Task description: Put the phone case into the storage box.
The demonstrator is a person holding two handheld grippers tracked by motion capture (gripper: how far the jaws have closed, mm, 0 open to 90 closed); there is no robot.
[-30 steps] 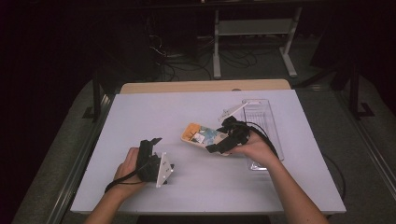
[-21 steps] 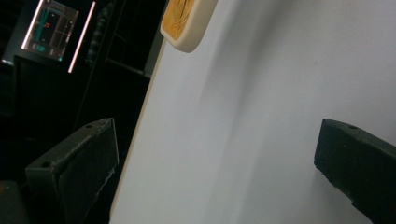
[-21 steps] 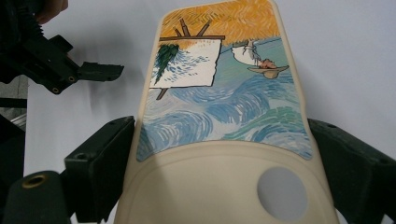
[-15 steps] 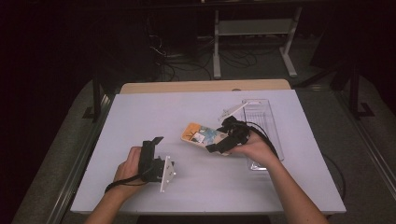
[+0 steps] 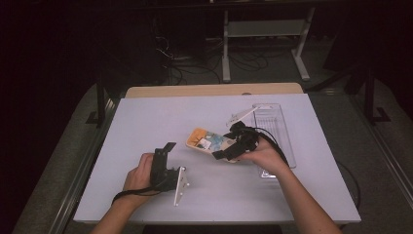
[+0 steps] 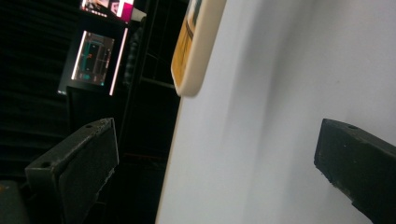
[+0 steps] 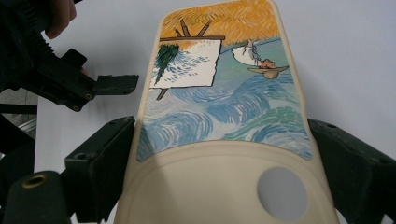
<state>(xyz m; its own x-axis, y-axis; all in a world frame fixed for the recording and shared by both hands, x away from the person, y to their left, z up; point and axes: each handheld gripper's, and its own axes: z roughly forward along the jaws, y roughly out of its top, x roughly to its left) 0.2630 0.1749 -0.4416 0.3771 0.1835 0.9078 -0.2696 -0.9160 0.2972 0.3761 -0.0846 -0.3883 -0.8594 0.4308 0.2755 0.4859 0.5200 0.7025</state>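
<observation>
Gripping the case (image 7: pixel 224 116) in my right gripper (image 5: pixel 233 148); my left gripper (image 5: pixel 163 161) stands wide, empty, on the surface (image 5: pixel 160 117).

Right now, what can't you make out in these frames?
- Painted case: its near end runs off the bottom edge of the right gripper view; the high view is too small for its picture.
- Right hand-held gripper: whether its pads actually touch the case sides is unclear, the case rim covers the contact.
- Clear tray: the hand covers its near part in the high view.
- Left hand-held gripper: the case is cropped by the top edge there.
</observation>
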